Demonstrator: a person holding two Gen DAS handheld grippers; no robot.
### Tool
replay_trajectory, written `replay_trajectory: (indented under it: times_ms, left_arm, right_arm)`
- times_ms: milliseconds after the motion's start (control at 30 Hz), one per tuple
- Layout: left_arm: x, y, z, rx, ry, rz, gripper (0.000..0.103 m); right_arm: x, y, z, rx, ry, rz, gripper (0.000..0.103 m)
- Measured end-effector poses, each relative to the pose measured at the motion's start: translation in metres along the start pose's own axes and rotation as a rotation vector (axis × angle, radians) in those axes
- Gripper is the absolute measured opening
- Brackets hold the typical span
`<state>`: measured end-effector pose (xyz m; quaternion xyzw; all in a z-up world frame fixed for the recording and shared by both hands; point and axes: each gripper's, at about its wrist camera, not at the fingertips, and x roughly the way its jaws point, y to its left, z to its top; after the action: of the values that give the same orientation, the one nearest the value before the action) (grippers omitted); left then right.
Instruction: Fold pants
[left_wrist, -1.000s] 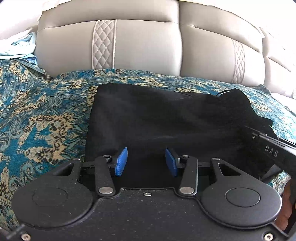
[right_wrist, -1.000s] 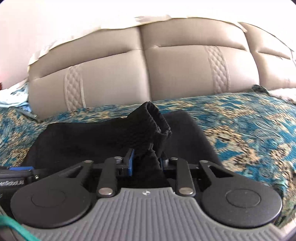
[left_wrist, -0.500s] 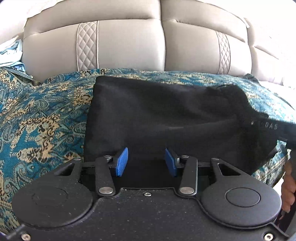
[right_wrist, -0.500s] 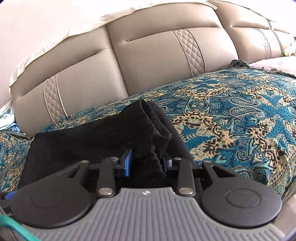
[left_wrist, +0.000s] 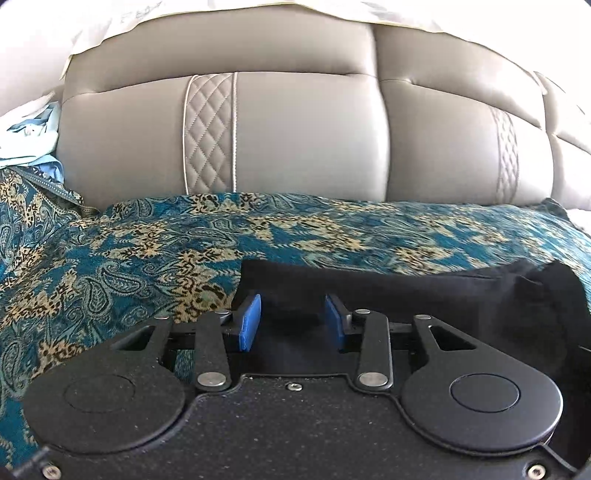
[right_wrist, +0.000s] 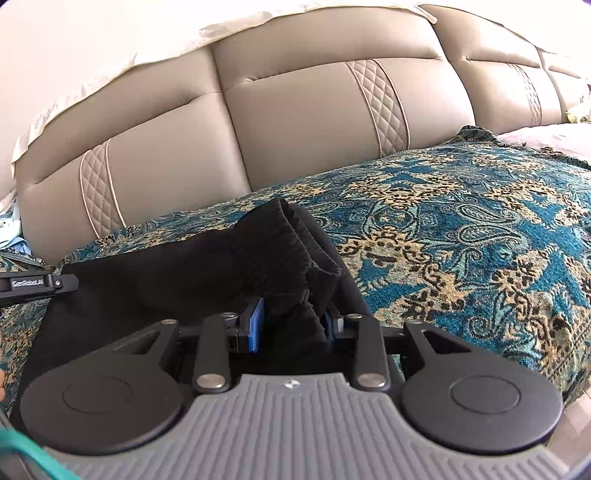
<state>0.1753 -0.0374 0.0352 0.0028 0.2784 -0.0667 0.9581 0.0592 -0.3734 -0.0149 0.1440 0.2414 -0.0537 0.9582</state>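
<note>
The black pants (left_wrist: 424, 291) lie folded on the patterned blue bedspread (left_wrist: 147, 251). My left gripper (left_wrist: 291, 321) is open at the pants' left near corner, with black cloth lying between its blue pads. My right gripper (right_wrist: 293, 325) is shut on the bunched elastic waistband (right_wrist: 295, 251) of the pants (right_wrist: 166, 273), which rises between its pads. The left gripper's body (right_wrist: 37, 284) shows at the left edge of the right wrist view.
A padded beige headboard (left_wrist: 295, 129) runs along the far side of the bed. Light blue and white cloth (left_wrist: 29, 140) lies at the far left. The bedspread (right_wrist: 461, 229) stretches to the right, with pale bedding (right_wrist: 546, 136) beyond it.
The left gripper has dropped low to the pants' left near edge, so less of the pants shows. The right gripper still holds the waistband and has shifted a little.
</note>
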Motion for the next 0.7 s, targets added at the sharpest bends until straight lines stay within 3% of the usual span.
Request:
replay_trajectory:
  times_ms: [33, 100, 167, 200, 267, 333, 400, 533, 700]
  left_arm:
    - [0.003, 0.0, 0.0, 0.003, -0.003, 0.005, 0.036]
    - [0.006, -0.002, -0.002, 0.018, -0.011, 0.015, 0.036]
    - [0.007, -0.006, -0.005, 0.038, -0.018, 0.021, 0.036]
    - [0.008, -0.008, -0.006, 0.048, -0.02, 0.023, 0.036]
    - [0.008, -0.011, -0.007, 0.063, -0.021, 0.026, 0.036]
    - [0.009, -0.012, -0.008, 0.067, -0.019, 0.026, 0.037]
    - [0.009, -0.013, -0.008, 0.066, -0.015, 0.025, 0.037]
    - [0.009, -0.014, -0.007, 0.075, -0.009, 0.024, 0.04]
    - [0.011, -0.016, -0.006, 0.08, -0.006, 0.027, 0.041]
  right_arm:
    - [0.0, -0.001, 0.0, 0.004, 0.001, -0.002, 0.04]
    - [0.001, -0.003, 0.001, 0.012, -0.001, -0.011, 0.056]
    - [0.0, -0.006, 0.001, 0.02, -0.004, -0.023, 0.063]
    - [0.0, -0.007, 0.002, 0.027, -0.007, -0.03, 0.076]
    - [0.0, -0.009, 0.004, 0.029, -0.025, -0.085, 0.091]
    - [0.004, -0.009, 0.009, -0.002, -0.033, -0.179, 0.092]
    - [0.008, -0.012, 0.016, -0.011, -0.021, -0.199, 0.093]
    - [0.01, -0.015, 0.039, -0.047, -0.024, -0.156, 0.097]
    - [0.019, -0.001, 0.063, -0.189, -0.028, -0.045, 0.101]
